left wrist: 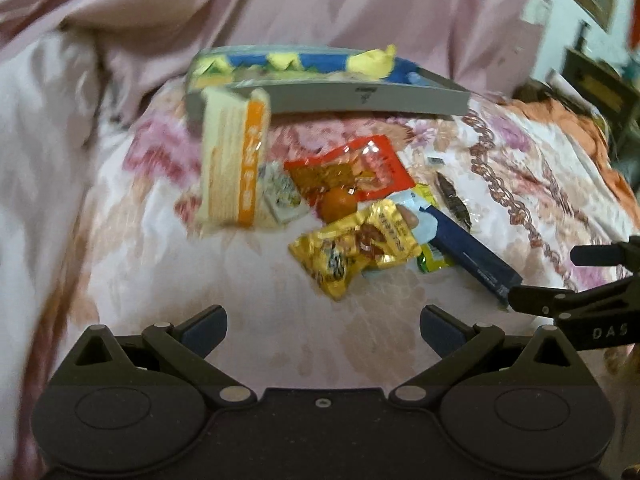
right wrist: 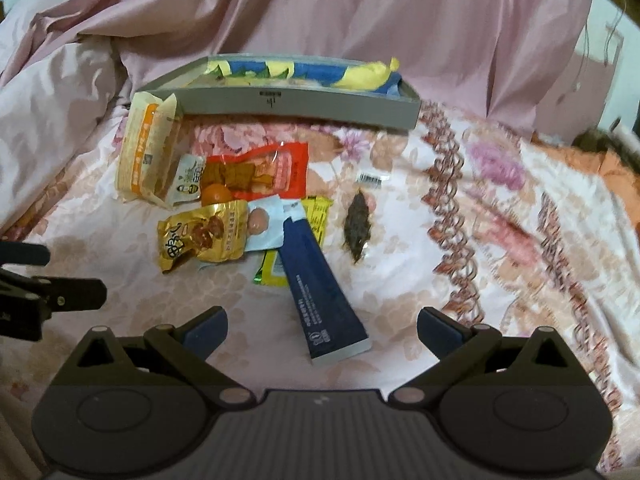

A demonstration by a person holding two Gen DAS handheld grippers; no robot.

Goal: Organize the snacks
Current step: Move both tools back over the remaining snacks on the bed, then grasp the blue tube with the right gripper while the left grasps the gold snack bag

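1. Snacks lie in a loose pile on a flowered bedspread (right wrist: 500, 216). The pile holds a gold packet (right wrist: 200, 236), a red packet (right wrist: 260, 172), a small orange fruit (right wrist: 216, 194), an orange-and-cream wafer pack (right wrist: 146, 152) and a dark blue tube (right wrist: 316, 276).
2. A grey box (right wrist: 280, 100) stands beyond the pile, at 12 o'clock in both wrist views. It already holds blue and yellow packets. In my judgement it is the destination, and most of the sorting is not yet done.
3. The dark blue tube is the nearest item to the right gripper (right wrist: 322, 328). It lies just ahead at 12 o'clock. Its long axis runs from 11 o'clock (far end, in the pile) to 5 o'clock (flat crimped end, nearest the fingers).
4. The right gripper's jaws stand wide apart and hold nothing.
5. The left gripper (left wrist: 324, 328) is likewise spread wide and empty. The gold packet (left wrist: 352, 244) lies ahead of it at 12 o'clock; the tube (left wrist: 468, 256) lies off at 1 o'clock.
6. Judgement: the right hand is the better placed for the tube, and the jaws would need to close across its narrow width.
7. A separate dark brown packet (right wrist: 358, 228) and a barcode label (right wrist: 372, 178) lie apart at 1 o'clock.
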